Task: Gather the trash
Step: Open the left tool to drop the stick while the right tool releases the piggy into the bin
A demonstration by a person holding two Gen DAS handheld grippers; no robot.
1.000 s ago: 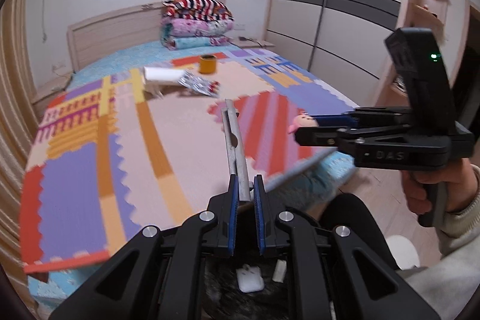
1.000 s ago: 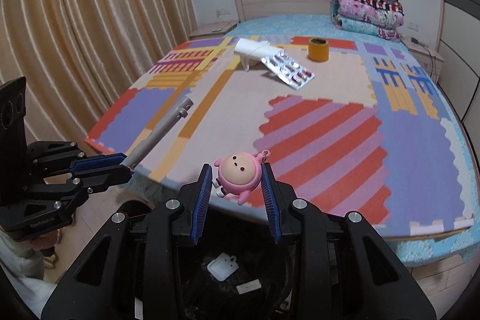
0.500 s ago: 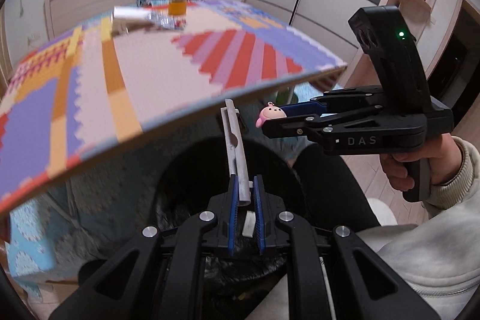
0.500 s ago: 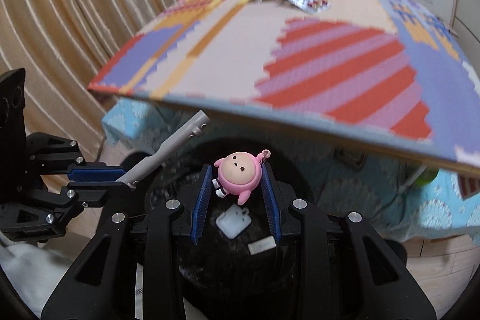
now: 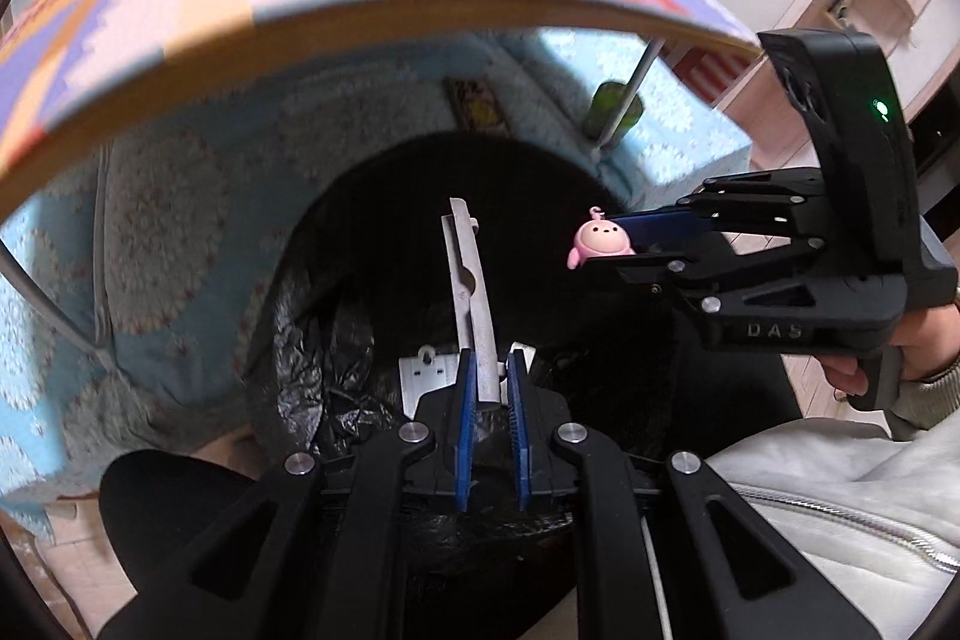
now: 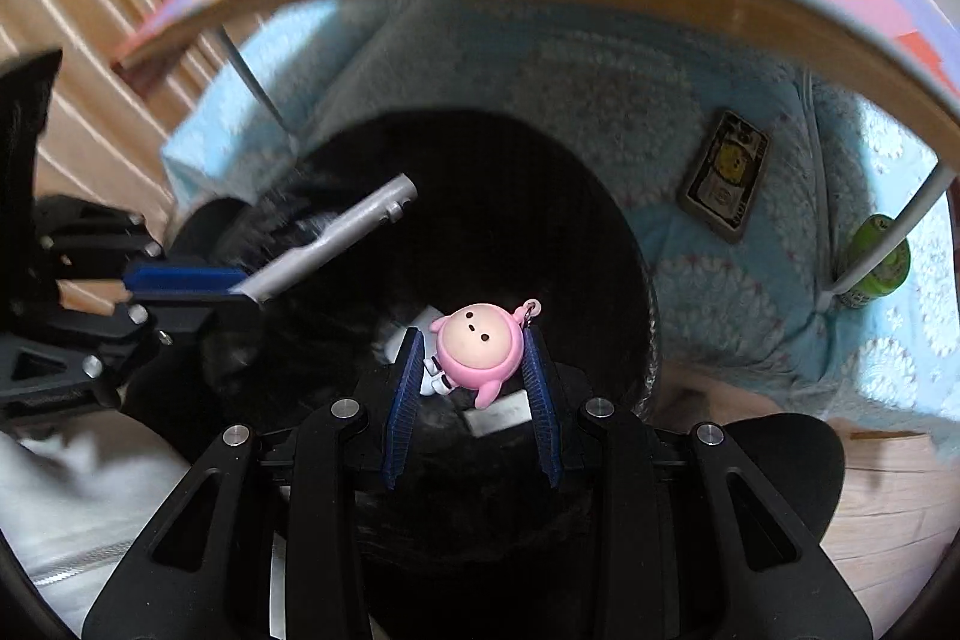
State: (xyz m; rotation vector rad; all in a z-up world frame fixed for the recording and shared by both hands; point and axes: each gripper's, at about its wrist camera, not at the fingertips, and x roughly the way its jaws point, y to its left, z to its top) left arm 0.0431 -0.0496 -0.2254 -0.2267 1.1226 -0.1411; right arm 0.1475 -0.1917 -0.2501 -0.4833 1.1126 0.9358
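My left gripper [image 5: 491,363] is shut on a grey metal bar [image 5: 469,298] that points forward over a black-lined trash bin [image 5: 312,376]. The bar also shows in the right wrist view [image 6: 336,238], held by the left gripper [image 6: 240,289]. My right gripper [image 6: 474,346] is shut on a pink round keychain figure [image 6: 477,352] above the bin's mouth [image 6: 630,244]. In the left wrist view the figure [image 5: 600,244] sits at the right gripper's tips [image 5: 624,244]. White scraps [image 5: 423,376] lie in the bin.
The patterned foam-mat tabletop edge [image 5: 360,16] arches overhead, with metal table legs [image 6: 888,244]. A blue bedspread [image 6: 600,64] hangs behind the bin. A green bottle [image 6: 879,262] and a dark card [image 6: 729,178] lie near it. Wooden floor [image 6: 888,520] is at right.
Both grippers have dropped below the tabletop edge and tilted down toward the bin. Each still holds its item; the bin mouth now fills both views.
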